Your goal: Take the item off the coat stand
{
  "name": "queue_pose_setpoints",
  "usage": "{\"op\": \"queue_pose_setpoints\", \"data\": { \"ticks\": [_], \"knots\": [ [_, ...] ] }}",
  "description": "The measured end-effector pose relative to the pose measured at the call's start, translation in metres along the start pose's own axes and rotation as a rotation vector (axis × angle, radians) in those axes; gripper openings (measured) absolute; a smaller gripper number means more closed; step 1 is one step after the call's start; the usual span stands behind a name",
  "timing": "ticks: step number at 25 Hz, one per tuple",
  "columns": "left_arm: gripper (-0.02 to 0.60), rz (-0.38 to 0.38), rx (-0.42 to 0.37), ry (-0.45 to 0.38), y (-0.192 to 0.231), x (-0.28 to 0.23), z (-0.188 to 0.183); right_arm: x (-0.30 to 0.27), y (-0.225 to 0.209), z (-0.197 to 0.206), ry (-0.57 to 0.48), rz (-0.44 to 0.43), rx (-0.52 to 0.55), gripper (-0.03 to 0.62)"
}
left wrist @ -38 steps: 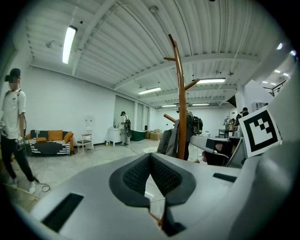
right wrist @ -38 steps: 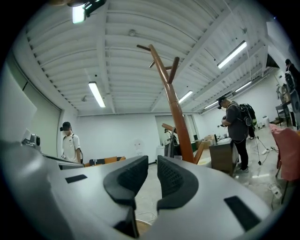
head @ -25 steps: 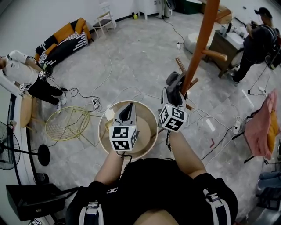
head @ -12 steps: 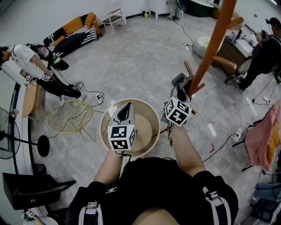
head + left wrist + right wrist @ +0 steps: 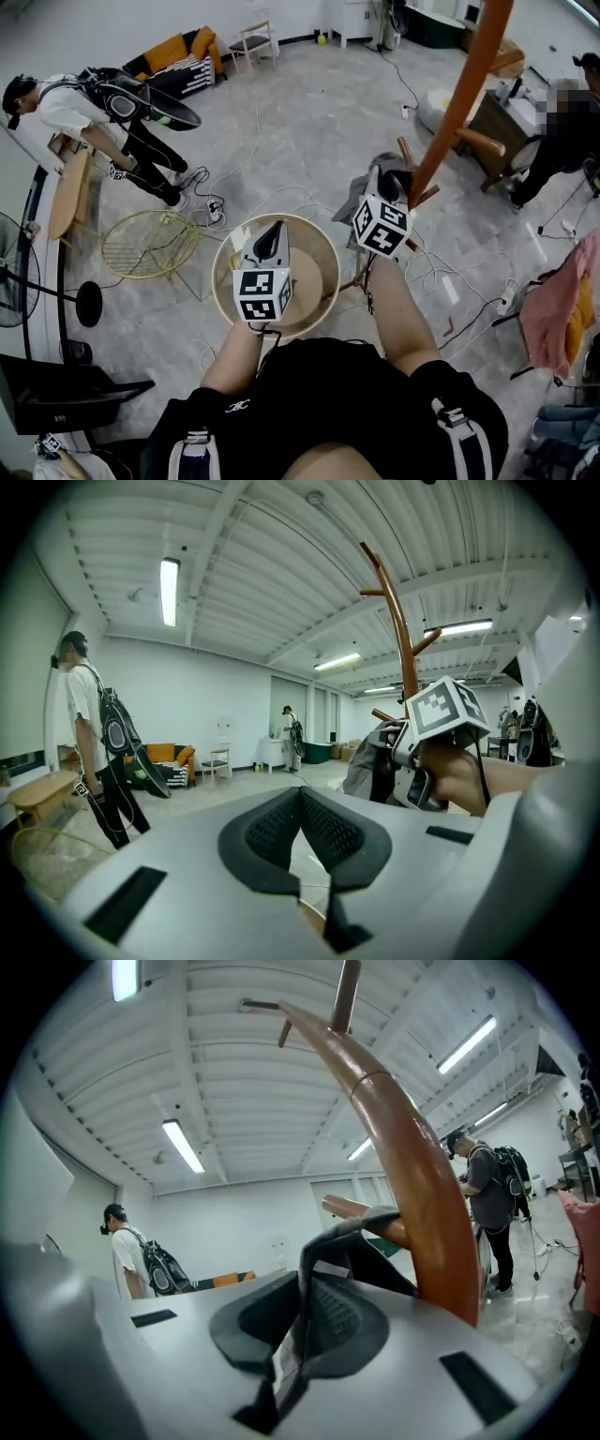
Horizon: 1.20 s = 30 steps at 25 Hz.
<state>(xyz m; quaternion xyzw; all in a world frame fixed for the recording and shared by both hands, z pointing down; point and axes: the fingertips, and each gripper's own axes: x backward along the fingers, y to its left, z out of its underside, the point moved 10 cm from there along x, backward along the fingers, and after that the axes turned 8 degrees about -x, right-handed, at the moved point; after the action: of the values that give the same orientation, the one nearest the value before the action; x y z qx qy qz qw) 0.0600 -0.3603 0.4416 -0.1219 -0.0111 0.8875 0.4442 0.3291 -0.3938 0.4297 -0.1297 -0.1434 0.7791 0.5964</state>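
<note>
An orange-brown wooden coat stand [image 5: 466, 84] rises at the right, with a grey fabric item [image 5: 361, 192] hanging low on one of its pegs [image 5: 352, 1211]. My right gripper [image 5: 392, 183] is at the pole, shut on an edge of the grey item [image 5: 361, 1232]. A white label shows between its pads [image 5: 342, 1312]. In the right gripper view the stand [image 5: 412, 1176] curves up just behind the fabric. My left gripper [image 5: 273, 231] is shut and empty, hovering over the round table. The left gripper view shows its jaws [image 5: 300, 803] met, with the right gripper and grey item [image 5: 366, 766] to the right.
A round wooden table [image 5: 319, 253] stands under the left gripper, and a yellow wire table [image 5: 145, 246] is to its left. Cables run over the grey floor. A person [image 5: 84, 108] with a bag walks at the far left; another [image 5: 562, 131] stands at the right by a cabinet. Pink cloth [image 5: 553, 300] hangs at the right.
My right gripper has shut on the grey item at the stand. The left gripper has stayed over the round table. The person at the left has stood up and walked forward.
</note>
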Motion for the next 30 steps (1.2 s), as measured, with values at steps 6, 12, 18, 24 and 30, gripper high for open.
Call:
{"op": "queue_pose_setpoints", "data": {
  "ticks": [6,12,18,24,30],
  "knots": [
    [0.017,-0.047,0.012,0.004,0.007,0.015,0.006,-0.01,0.018,-0.022,-0.041,-0.039,-0.018,0.038],
    [0.017,-0.089,0.017,0.009,0.02,0.034,0.009,-0.026,0.037,-0.045,-0.061,-0.049,-0.032,0.038],
    [0.017,-0.132,0.027,0.001,0.033,0.047,0.009,-0.041,0.061,-0.052,-0.053,-0.084,-0.011,0.038],
    [0.017,-0.163,0.04,-0.007,0.045,0.059,0.011,-0.036,0.082,-0.04,-0.015,-0.138,0.026,0.038],
    [0.017,-0.183,0.061,-0.005,0.053,0.067,0.01,-0.01,0.094,-0.029,0.042,-0.224,0.055,0.037]
  ]
}}
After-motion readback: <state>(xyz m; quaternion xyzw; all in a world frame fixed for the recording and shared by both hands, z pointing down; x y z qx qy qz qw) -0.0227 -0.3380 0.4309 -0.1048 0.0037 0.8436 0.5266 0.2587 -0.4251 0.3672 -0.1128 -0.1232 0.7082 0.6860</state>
